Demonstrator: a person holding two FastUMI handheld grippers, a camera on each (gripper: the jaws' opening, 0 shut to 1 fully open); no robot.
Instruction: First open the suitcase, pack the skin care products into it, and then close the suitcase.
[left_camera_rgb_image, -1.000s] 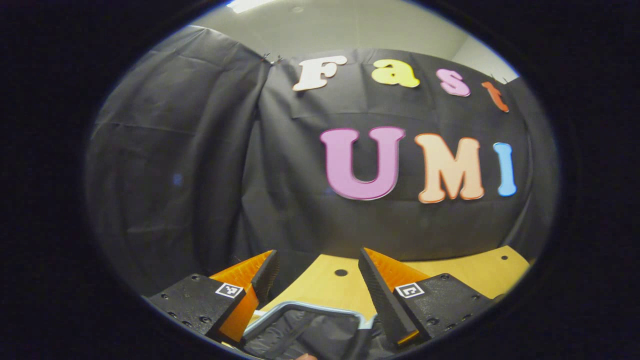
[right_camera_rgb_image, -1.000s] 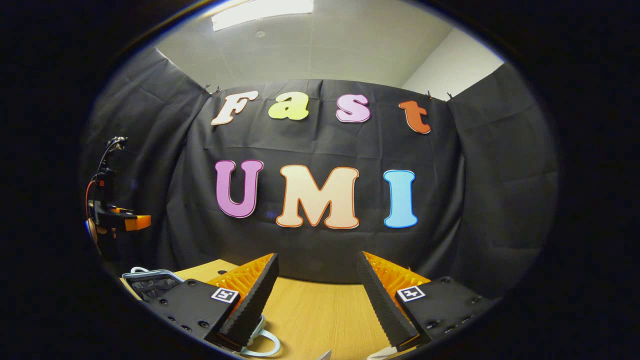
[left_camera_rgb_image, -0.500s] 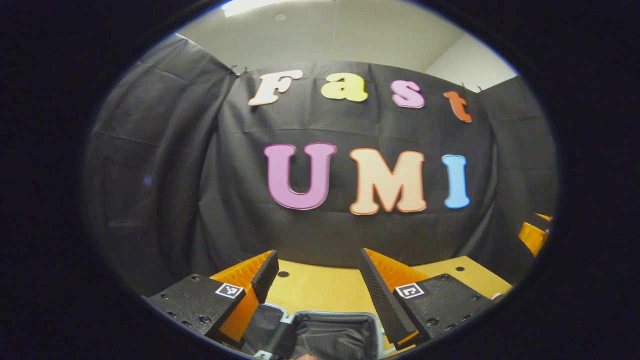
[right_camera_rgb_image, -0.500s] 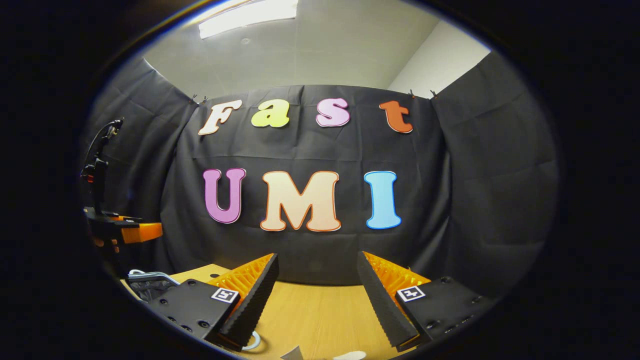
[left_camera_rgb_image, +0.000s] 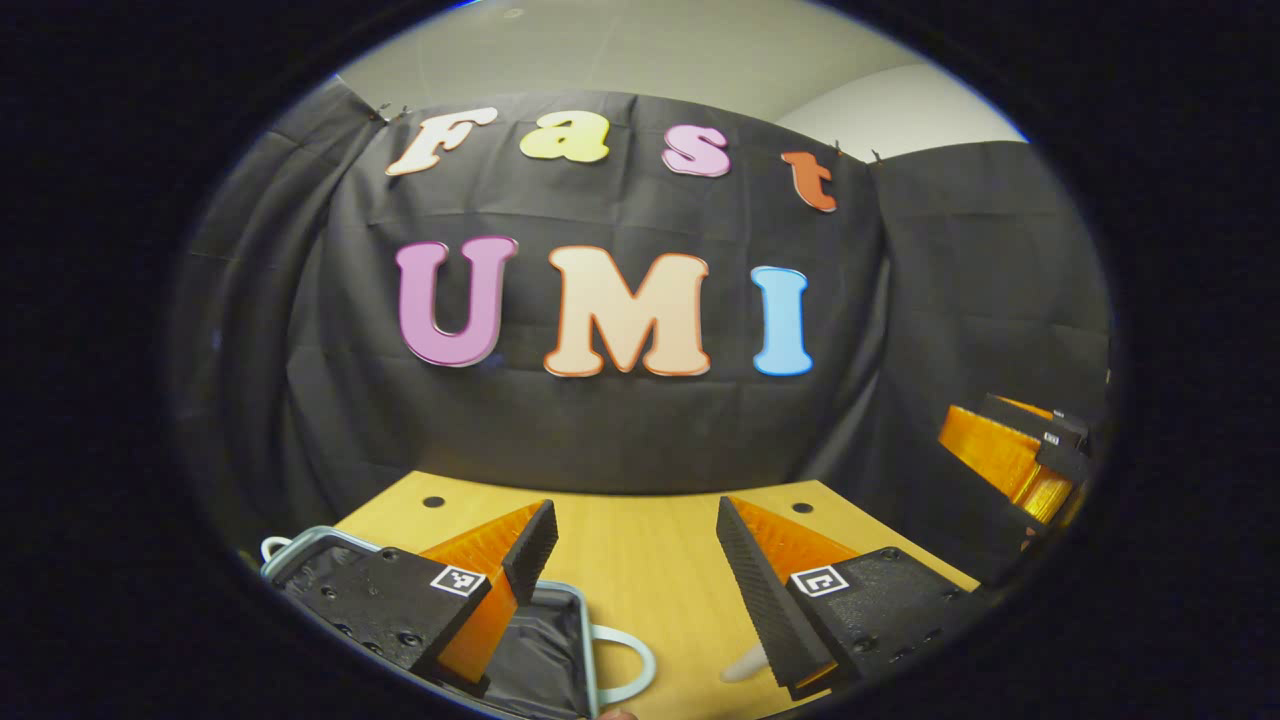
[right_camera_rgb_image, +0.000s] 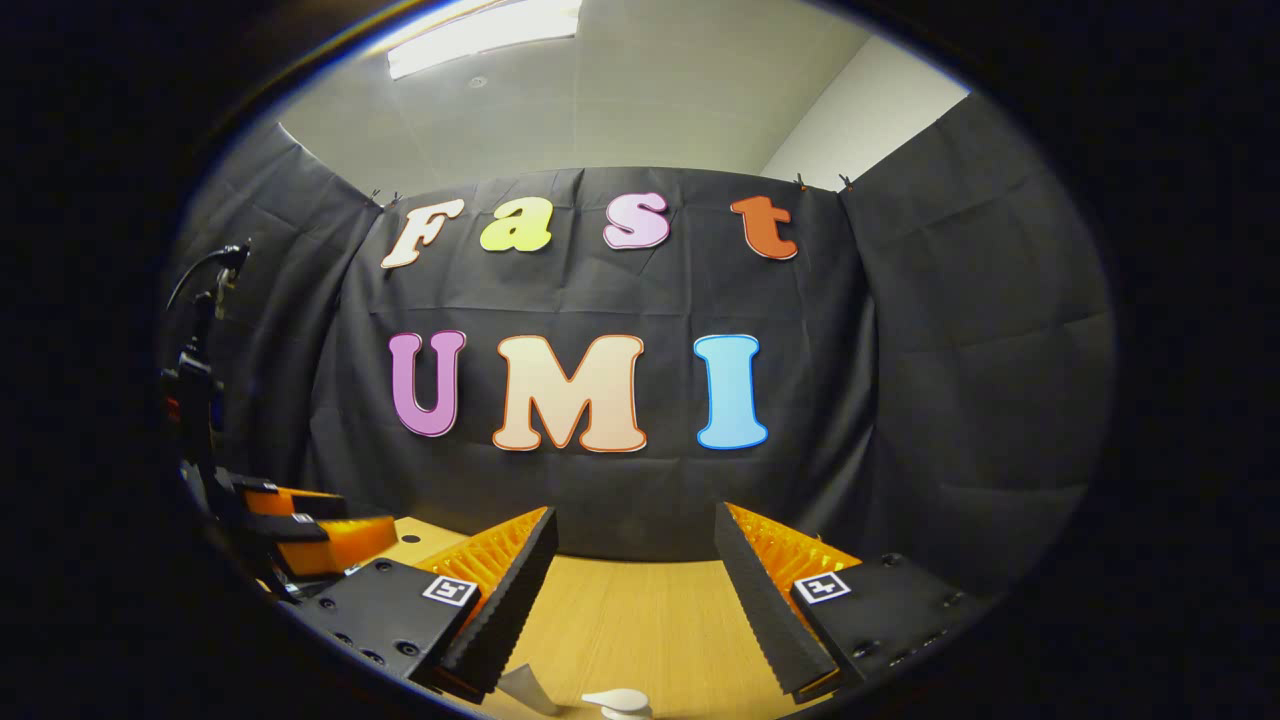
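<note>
Both grippers poised above the open case, fingers spread wide, holding nothing

Left gripper (left_camera_rgb_image: 635, 540) has the grey-rimmed, dark-lined suitcase (left_camera_rgb_image: 545, 640) under its left finger; right gripper (right_camera_rgb_image: 635, 550) should drop squarely over the small white skin-care item (right_camera_rgb_image: 618, 700) below its fingertips

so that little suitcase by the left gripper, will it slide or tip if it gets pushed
The suitcase lies open and flat on the smooth wooden table, so it would probably slide rather than tip. Its pale rim looks rigid, so a push there should move it whole. The dark lining inside looks soft and would likely give.
</note>
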